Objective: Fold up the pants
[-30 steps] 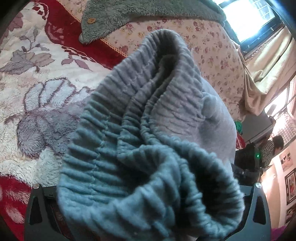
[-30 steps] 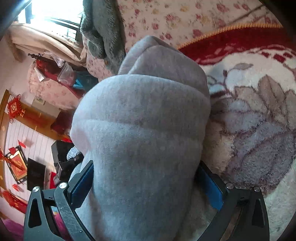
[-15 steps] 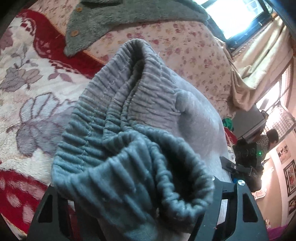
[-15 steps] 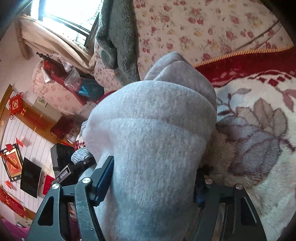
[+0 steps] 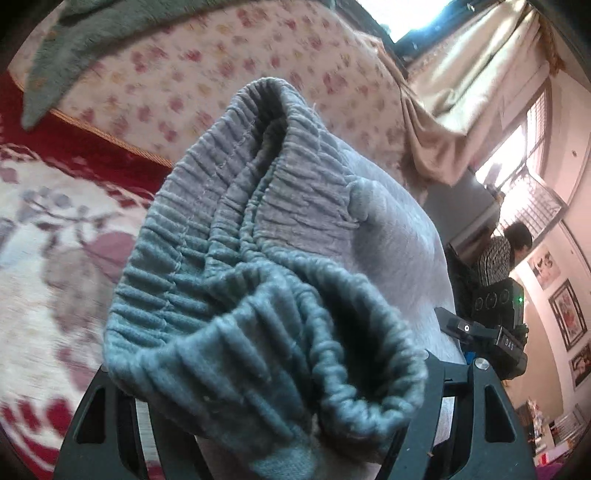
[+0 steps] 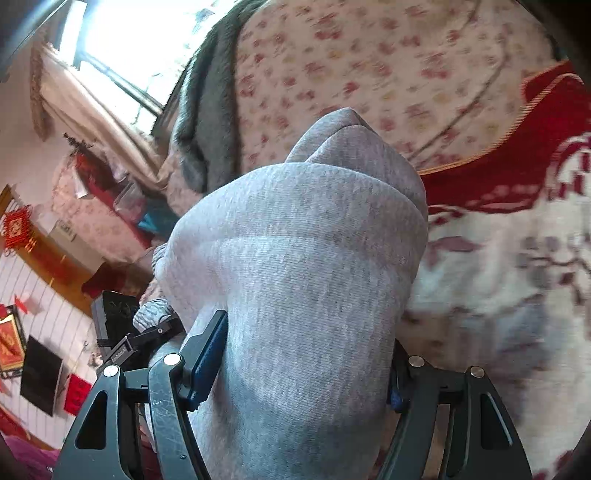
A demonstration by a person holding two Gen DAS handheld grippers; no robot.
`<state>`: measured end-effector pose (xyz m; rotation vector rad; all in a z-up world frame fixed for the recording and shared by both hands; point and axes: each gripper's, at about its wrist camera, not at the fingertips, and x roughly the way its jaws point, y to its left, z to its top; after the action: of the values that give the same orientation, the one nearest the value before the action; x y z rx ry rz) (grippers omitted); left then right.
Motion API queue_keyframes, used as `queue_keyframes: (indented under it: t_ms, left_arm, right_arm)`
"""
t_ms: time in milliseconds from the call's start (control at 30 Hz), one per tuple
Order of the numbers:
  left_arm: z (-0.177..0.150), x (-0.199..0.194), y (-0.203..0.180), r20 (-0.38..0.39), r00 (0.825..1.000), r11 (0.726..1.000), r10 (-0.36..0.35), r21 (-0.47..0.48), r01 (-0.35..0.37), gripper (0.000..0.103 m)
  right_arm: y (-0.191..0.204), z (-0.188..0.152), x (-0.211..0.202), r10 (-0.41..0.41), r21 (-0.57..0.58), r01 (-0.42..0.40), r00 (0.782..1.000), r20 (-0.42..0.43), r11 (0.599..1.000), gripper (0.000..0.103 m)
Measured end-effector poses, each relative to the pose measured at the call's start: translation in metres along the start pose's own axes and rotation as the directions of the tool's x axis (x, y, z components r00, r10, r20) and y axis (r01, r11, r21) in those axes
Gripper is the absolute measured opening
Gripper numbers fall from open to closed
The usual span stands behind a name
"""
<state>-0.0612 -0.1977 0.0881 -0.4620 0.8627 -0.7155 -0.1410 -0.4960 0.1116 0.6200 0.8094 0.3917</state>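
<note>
The grey pants (image 5: 295,240) are bunched into a thick folded bundle and lifted above the bed. In the left wrist view the ribbed elastic waistband (image 5: 229,295) fills the middle, and my left gripper (image 5: 284,398) is shut on that end with the cloth spilling over both fingers. In the right wrist view the smooth grey folded end of the pants (image 6: 314,229) stands up between the blue pads (image 6: 207,354), with my right gripper (image 6: 301,369) shut on it. Most of each gripper's fingertips is hidden by cloth.
Below lies a red and white flowered plush blanket (image 5: 55,240). Behind it is a rose-print quilt (image 5: 221,74) with a grey fleece garment (image 5: 74,33) on top. Curtains (image 5: 461,92) and a bright window are beyond. A person (image 5: 509,251) is far off at the right.
Both grippers' jaws have narrowed onto the pants bundle. Both have risen and pulled back from the blanket, carrying the pants, so more quilt, curtain and room shows.
</note>
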Motion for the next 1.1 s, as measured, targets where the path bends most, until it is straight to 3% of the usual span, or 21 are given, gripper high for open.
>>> queue_keyframes:
  t_ms: [133,200,267,300,400,500,633,700,867,1100]
  left_arm:
    - [-0.021,0.035,-0.002,-0.073,0.997,1.0,0.022,-0.005,-0.023,0.073]
    - [-0.032,0.043,0.003,-0.107,0.993,0.999,0.049,-0.008,-0.051,0.073]
    - [-0.039,0.042,0.003,-0.1,0.993,0.997,0.067,0.043,-0.063,0.076]
    - [-0.04,0.039,0.0,-0.098,0.992,0.996,0.075,0.065,-0.069,0.078]
    - [-0.036,0.03,-0.008,-0.102,0.986,0.985,0.131,0.128,-0.117,0.081]
    - [-0.034,0.015,-0.022,-0.052,0.977,0.955,0.209,0.226,-0.192,0.082]
    - [-0.037,0.004,-0.041,-0.008,0.956,0.907,0.294,0.316,-0.277,0.083]
    - [-0.036,-0.001,-0.05,0.018,0.953,0.893,0.303,0.343,-0.29,0.083]
    - [-0.03,-0.016,-0.061,0.053,0.943,0.892,0.329,0.311,-0.329,0.083]
    - [-0.027,-0.02,-0.104,0.154,0.921,0.84,0.359,0.377,-0.391,0.089]
  right_arm:
    - [-0.04,-0.009,-0.008,-0.04,0.038,0.041,0.999,-0.024,0.998,0.076]
    - [-0.063,-0.018,-0.004,-0.05,0.096,0.057,0.996,-0.075,0.994,0.079]
    - [-0.079,-0.029,0.006,-0.072,0.147,0.092,0.988,-0.137,0.985,0.086]
    - [-0.08,-0.032,0.003,-0.075,0.14,0.092,0.989,-0.128,0.986,0.087]
    - [-0.077,-0.032,-0.012,-0.116,0.09,0.126,0.987,-0.109,0.988,0.088]
    - [-0.071,-0.026,-0.036,-0.182,0.051,0.185,0.982,-0.048,0.982,0.089]
    - [-0.061,-0.017,-0.053,-0.197,0.052,0.196,0.98,0.014,0.979,0.09]
    - [-0.048,-0.016,-0.053,-0.222,0.032,0.221,0.974,0.039,0.975,0.09]
    - [-0.011,-0.023,-0.041,-0.311,-0.057,0.315,0.947,0.075,0.947,0.092]
    - [0.025,-0.036,-0.03,-0.38,-0.095,0.393,0.916,0.132,0.915,0.094]
